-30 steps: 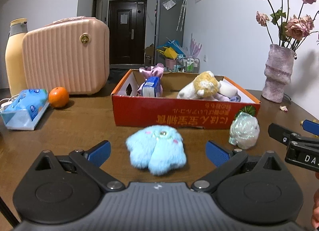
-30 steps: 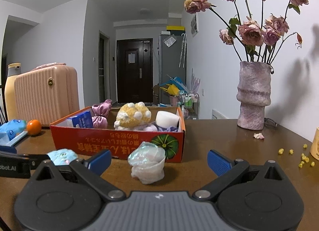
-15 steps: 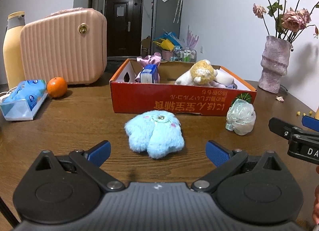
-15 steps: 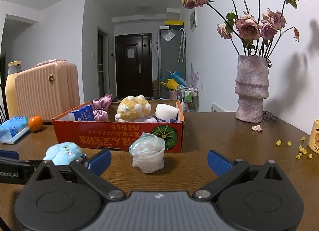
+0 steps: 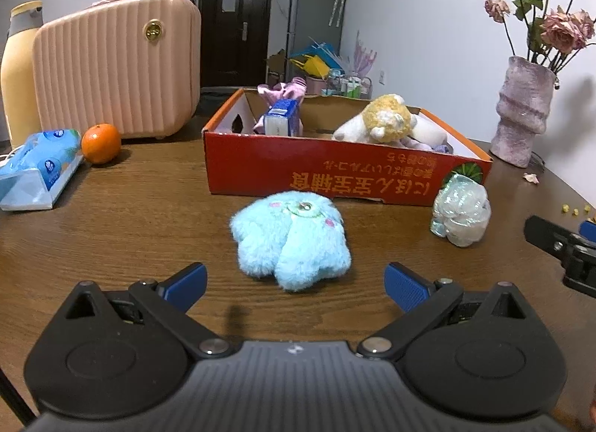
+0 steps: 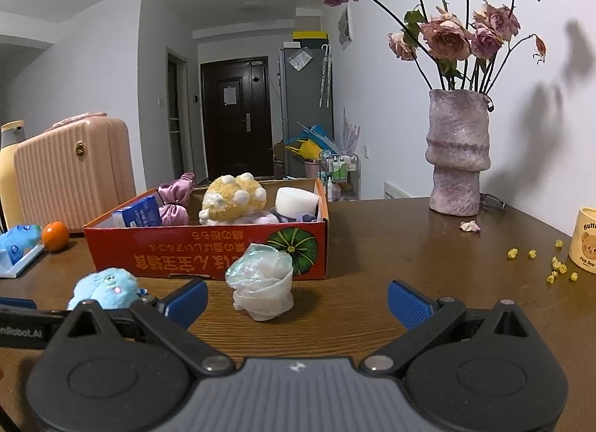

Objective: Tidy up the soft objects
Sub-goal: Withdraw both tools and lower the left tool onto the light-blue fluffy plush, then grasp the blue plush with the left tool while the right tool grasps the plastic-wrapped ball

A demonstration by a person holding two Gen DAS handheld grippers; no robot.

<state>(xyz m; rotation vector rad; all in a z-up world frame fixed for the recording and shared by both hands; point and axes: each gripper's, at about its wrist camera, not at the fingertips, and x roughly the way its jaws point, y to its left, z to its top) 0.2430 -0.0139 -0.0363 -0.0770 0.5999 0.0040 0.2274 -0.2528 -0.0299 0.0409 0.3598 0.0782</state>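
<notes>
Both grippers have drawn back from the red box since a second ago, so the toys in front of it now sit higher in each frame and farther from the fingers.

Filling the lower half of both views is a dark wooden table (image 5: 123,230). On it, at centre, stands a red cardboard box (image 5: 335,174) holding a yellow-and-white plush (image 5: 387,120), a pink fabric bundle (image 6: 175,201), a small blue carton (image 5: 281,120) and a white roll (image 6: 298,201). At upper left of the left wrist view stands a pink ribbed suitcase (image 5: 115,66), with an orange (image 5: 100,143) and a blue tissue pack (image 5: 37,167) near it. At right stands a mauve vase of dried roses (image 6: 458,160).

In front of the box lies a fluffy blue plush (image 5: 292,242), centred just ahead of the left gripper (image 5: 296,281), whose blue-padded fingers are spread wide and hold nothing. Beside the box's right corner sits a crumpled iridescent plastic bundle (image 6: 262,284), ahead of the right gripper (image 6: 298,299), also spread wide and empty.
</notes>
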